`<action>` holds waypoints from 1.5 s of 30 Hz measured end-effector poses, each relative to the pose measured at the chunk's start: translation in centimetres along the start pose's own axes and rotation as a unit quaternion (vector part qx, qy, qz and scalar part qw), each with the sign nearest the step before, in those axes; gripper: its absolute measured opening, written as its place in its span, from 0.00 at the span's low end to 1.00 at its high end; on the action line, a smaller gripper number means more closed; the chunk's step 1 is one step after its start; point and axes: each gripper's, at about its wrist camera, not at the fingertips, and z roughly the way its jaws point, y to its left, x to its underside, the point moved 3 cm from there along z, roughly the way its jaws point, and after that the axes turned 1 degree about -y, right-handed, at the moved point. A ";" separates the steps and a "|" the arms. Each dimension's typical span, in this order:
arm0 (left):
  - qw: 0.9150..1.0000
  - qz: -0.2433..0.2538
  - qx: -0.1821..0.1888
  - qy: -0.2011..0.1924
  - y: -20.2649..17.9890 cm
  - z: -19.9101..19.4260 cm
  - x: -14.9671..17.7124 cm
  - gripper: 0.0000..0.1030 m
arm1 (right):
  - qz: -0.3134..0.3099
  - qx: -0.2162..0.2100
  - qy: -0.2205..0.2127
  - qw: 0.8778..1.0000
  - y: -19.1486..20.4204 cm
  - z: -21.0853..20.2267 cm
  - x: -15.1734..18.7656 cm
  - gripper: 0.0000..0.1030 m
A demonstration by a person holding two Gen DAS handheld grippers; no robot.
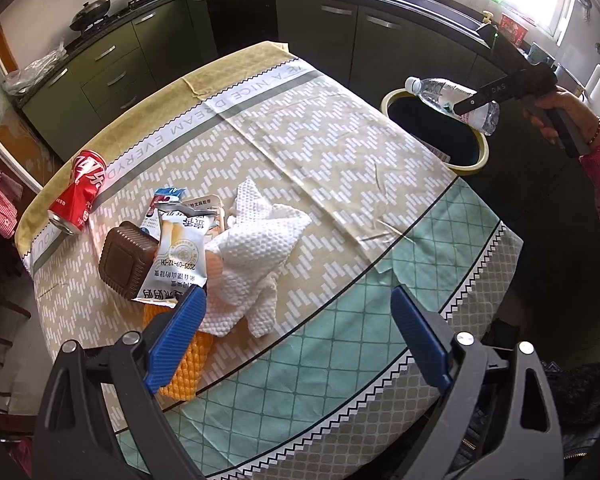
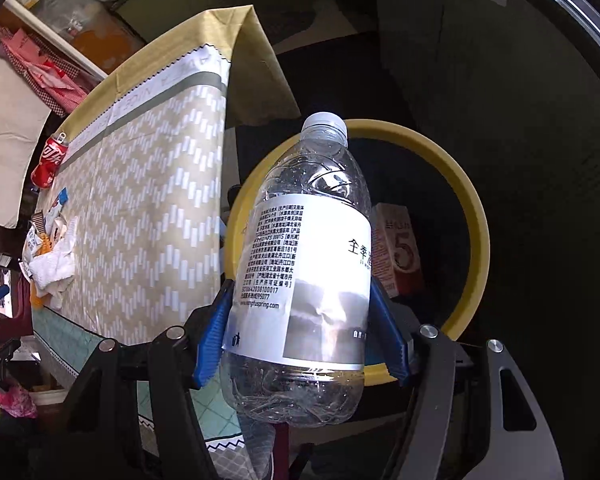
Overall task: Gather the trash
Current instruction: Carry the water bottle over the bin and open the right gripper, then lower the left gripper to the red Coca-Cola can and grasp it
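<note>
My right gripper (image 2: 302, 320) is shut on a clear plastic water bottle (image 2: 304, 264) with a white label, held over the yellow-rimmed bin (image 2: 466, 184) beside the table. The same bottle (image 1: 444, 96) and right gripper (image 1: 478, 106) show at the right of the left wrist view, above the bin (image 1: 474, 166). My left gripper (image 1: 298, 344) hangs open over the table's near edge, nothing between its blue pads. Left of it lie a white paper towel (image 1: 256, 252), a snack wrapper (image 1: 178, 256), a brown square tub (image 1: 126, 258), orange foam netting (image 1: 188, 368) and a red cola can (image 1: 78, 198) on its side.
A pink carton (image 2: 398, 252) lies inside the bin. The table (image 1: 320, 128) wears a patterned cloth. Dark kitchen cabinets (image 1: 316, 28), a stove with a wok (image 1: 90, 12) and a sink counter ring the far side. A person's hand (image 1: 560, 108) in a pink sleeve grips the right tool.
</note>
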 end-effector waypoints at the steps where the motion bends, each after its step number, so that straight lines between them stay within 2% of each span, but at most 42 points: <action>1: 1.000 0.001 -0.001 0.000 -0.1 -0.1 0.0 0.86 | 0.007 0.001 0.001 1.000 -0.6 0.5 0.0 0.63; 5: 1.000 -0.001 -0.006 -0.002 0.2 -0.3 -0.1 0.86 | 0.024 0.032 -0.002 0.999 -2.6 2.8 -0.5 0.64; 6: 1.000 -0.004 -0.008 -0.002 0.4 -0.3 -0.1 0.86 | 0.024 0.041 -0.002 0.999 -3.1 3.4 -0.6 0.72; 8: 1.000 -0.009 -0.011 -0.002 0.9 -0.4 0.0 0.86 | 0.034 0.067 -0.005 0.997 -4.2 4.0 -0.7 0.79; 11: 1.000 -0.018 -0.013 0.002 2.0 -0.2 0.1 0.86 | 0.055 0.048 -0.012 0.997 -4.7 3.7 -0.5 0.79; 15: 1.000 -0.028 -0.010 -0.007 4.3 -0.3 -0.7 0.86 | 0.053 0.037 -0.027 0.998 -3.7 2.2 -0.2 0.79; 21: 0.999 -0.026 -0.038 -0.017 10.6 -0.3 -3.7 0.87 | 0.018 0.007 -0.044 0.999 0.5 0.5 0.1 0.79; 25: 0.996 -0.032 -0.081 -0.012 16.2 0.4 -5.8 0.89 | -0.008 -0.005 -0.042 0.999 3.2 0.4 0.2 0.79; 28: 0.993 -0.044 -0.105 -0.007 20.3 1.6 -7.1 0.89 | -0.025 -0.008 -0.034 0.999 4.9 0.7 0.2 0.79; 31: 0.992 -0.050 -0.114 0.006 23.9 3.6 -8.0 0.89 | -0.032 -0.011 -0.029 0.999 6.0 0.9 0.2 0.79; 37: 0.991 -0.045 -0.109 0.058 28.1 9.1 -9.0 0.90 | -0.032 -0.009 -0.023 0.999 7.2 1.0 0.1 0.79; 45: 0.993 -0.057 -0.052 0.093 30.1 13.2 -9.5 0.90 | -0.030 -0.001 -0.015 0.999 7.4 1.1 0.3 0.79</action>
